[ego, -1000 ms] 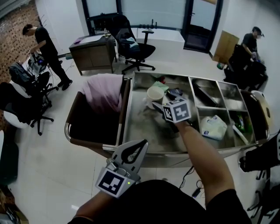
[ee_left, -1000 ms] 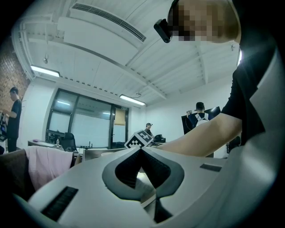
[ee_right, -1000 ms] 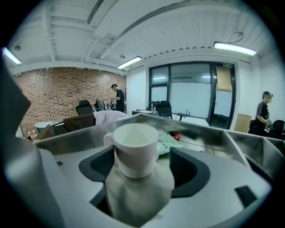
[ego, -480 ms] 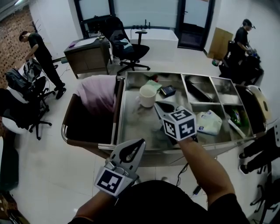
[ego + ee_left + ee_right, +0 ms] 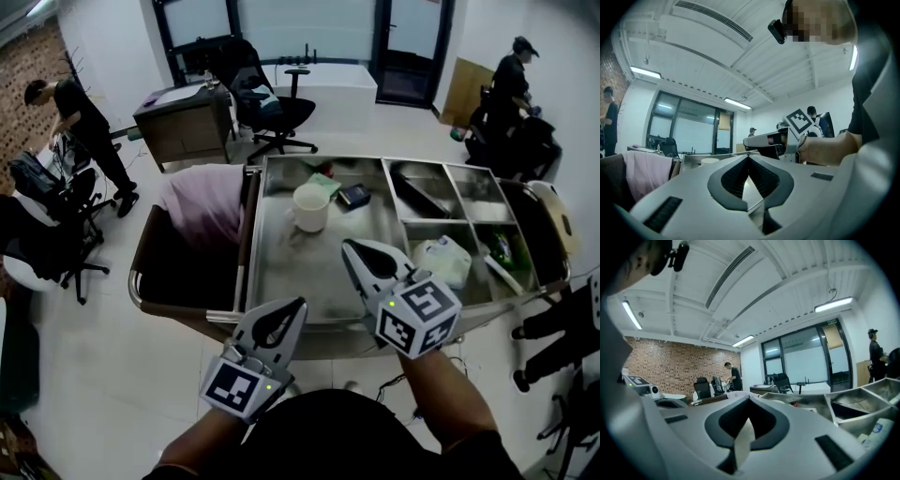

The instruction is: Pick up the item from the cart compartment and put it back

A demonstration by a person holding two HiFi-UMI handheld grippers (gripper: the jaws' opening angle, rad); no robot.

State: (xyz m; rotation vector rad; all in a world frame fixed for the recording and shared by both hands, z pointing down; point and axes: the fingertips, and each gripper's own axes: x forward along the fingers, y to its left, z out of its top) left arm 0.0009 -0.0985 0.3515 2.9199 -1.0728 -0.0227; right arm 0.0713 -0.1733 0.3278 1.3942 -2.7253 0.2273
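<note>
Change noted: the right gripper (image 5: 350, 247) was deep in the large compartment of the cart (image 5: 314, 272), just beside the cup (image 5: 308, 206). It now sits back at the near edge of that compartment and higher, well apart from the cup. The left gripper (image 5: 299, 306) has not shifted. The cup stands upright in the same spot, toward the far side of the large compartment. A small dark item (image 5: 354, 194) lies just beside it on the right.

Right gripper: jaws pressed together with nothing between them, as its own view (image 5: 749, 399) confirms. It points roughly level toward the far side of the cart. Its marker cube is tilted toward the camera and the forearm comes in from the lower right.

Left gripper: jaws likewise closed tip to tip and empty (image 5: 749, 157). It is held level, close to the body, with its tips at the cart's near rim.

A pink cloth (image 5: 202, 202) lies in the bin at the cart's left end.
</note>
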